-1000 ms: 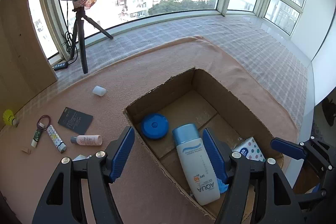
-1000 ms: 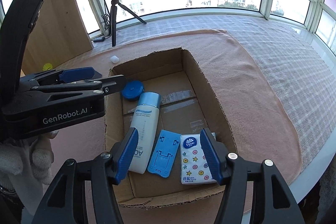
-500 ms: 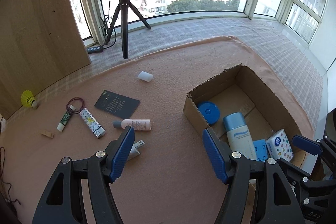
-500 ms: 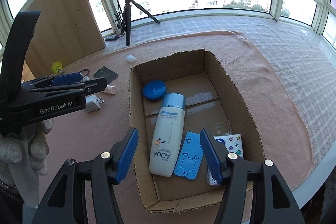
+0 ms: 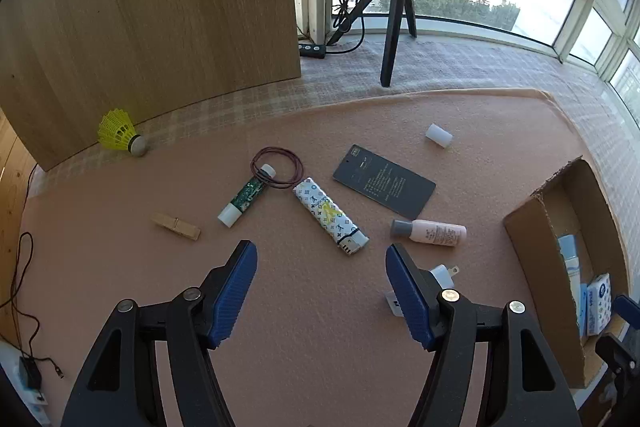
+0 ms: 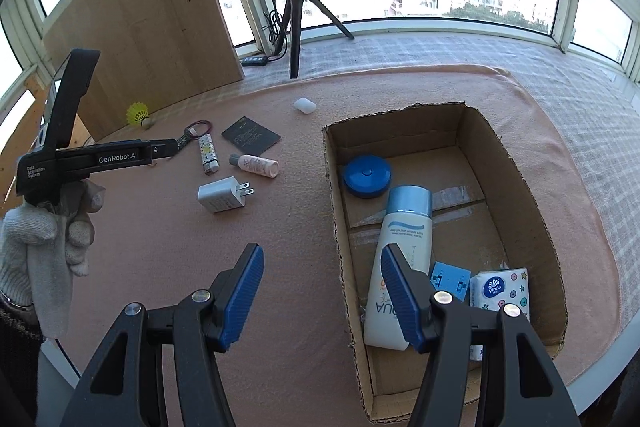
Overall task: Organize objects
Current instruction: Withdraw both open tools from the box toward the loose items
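Both grippers, left [image 5: 321, 269] and right [image 6: 322, 269], fingers spread; box [image 6: 516, 163] holds perhaps four items

Black frames, ribbed blue pads [image 5: 236, 293] and silver screws are seen on each gripper; a white knit glove [image 6: 44, 251] is worn; "GenRobot.AI" is printed in white.

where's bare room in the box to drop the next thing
The far right part of the cardboard box floor, beyond the blue round case and right of the sunscreen bottle, is bare. The near end is crowded: bottle, blue stand, tissue pack.
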The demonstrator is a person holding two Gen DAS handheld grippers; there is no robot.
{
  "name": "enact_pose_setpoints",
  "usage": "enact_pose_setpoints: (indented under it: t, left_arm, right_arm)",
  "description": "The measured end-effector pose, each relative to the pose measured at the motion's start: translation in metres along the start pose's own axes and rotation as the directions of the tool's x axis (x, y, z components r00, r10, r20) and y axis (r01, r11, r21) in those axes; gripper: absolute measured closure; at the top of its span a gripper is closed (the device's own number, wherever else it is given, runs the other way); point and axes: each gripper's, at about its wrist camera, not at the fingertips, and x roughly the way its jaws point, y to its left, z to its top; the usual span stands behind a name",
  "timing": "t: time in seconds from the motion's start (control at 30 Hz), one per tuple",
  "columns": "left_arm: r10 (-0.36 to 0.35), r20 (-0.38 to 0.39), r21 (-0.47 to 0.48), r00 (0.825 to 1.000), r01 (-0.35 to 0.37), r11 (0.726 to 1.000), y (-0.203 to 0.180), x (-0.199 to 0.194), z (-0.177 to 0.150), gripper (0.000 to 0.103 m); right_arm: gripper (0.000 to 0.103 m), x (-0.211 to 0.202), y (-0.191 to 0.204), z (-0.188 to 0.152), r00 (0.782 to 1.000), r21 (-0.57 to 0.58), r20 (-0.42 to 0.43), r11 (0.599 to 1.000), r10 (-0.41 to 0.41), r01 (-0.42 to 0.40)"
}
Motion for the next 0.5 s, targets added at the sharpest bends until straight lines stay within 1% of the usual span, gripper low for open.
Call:
enact_pose_setpoints:
  t: [0.17,0.3,0.37,0.43,0.47,0.5]
  left_arm:
    - [0.026,-0.024,-0.038,0.999,-0.027,0.999,0.040,0.019,0.026,0.033]
    - [0.025,-0.047,-0.073,0.999,-0.028,0.997,0.063,0.039,0.048,0.034]
    - [0.023,-0.070,-0.084,0.997,-0.029,0.996,0.070,0.054,0.058,0.038]
    - [0.012,-0.100,-0.086,0.995,-0.020,0.996,0.074,0.069,0.064,0.042]
    - [0.014,-0.114,-0.087,0.993,-0.024,0.996,0.076,0.077,0.068,0.046]
    - [0.015,-0.124,-0.084,0.992,-0.026,0.996,0.076,0.084,0.070,0.048]
  right_arm:
    - [0.046,0.008,0.020,0.029,0.999,-0.021,0.005,0.999,0.035,-0.035]
    - [0.046,0.024,0.044,0.066,0.996,-0.038,-0.007,0.995,0.092,-0.092]
    - [0.048,0.039,0.060,0.083,0.991,-0.054,-0.034,0.990,0.128,-0.130]
    - [0.059,0.059,0.077,0.097,0.986,-0.068,-0.073,0.986,0.149,-0.154]
    - [0.060,0.071,0.085,0.103,0.982,-0.078,-0.099,0.982,0.163,-0.171]
    - [0.062,0.083,0.094,0.108,0.976,-0.087,-0.125,0.978,0.176,-0.187]
